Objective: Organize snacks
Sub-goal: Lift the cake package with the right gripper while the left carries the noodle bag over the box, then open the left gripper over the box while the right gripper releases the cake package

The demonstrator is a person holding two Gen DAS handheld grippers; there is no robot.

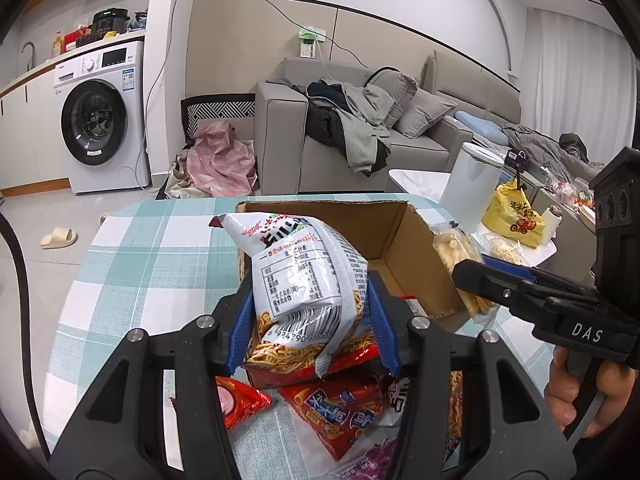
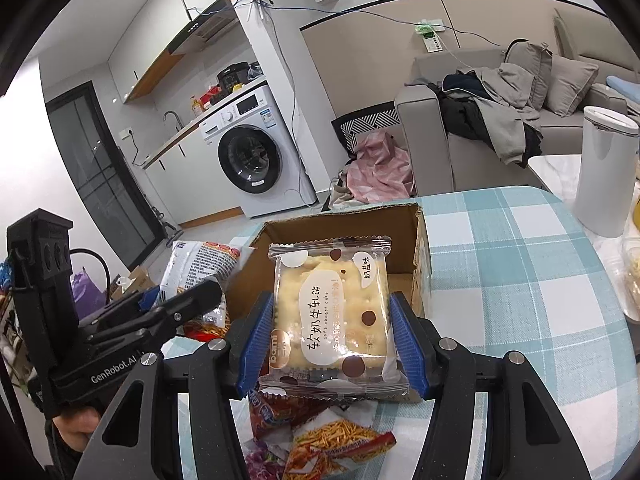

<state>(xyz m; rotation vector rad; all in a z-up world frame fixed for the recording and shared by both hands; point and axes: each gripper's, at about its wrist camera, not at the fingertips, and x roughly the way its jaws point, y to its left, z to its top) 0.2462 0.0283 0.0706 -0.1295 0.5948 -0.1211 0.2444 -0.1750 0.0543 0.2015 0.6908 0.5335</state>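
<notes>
My left gripper [image 1: 310, 320] is shut on a white and red noodle-snack bag [image 1: 304, 272] and holds it up at the near left edge of an open cardboard box [image 1: 404, 240]. My right gripper [image 2: 332, 332] is shut on a clear pack of nougat crackers [image 2: 330, 304] and holds it just in front of the same box [image 2: 404, 232]. The right gripper also shows in the left wrist view [image 1: 476, 276], to the right of the box. The left gripper and its bag [image 2: 200, 264] show at the left in the right wrist view.
Several loose red snack bags [image 1: 340, 412] lie on the checked tablecloth [image 1: 152, 264] below the grippers; they also show in the right wrist view [image 2: 320, 440]. A white canister [image 2: 604, 168] and a yellow bag [image 1: 512, 216] stand on a side table at the right. A sofa and washing machine are behind.
</notes>
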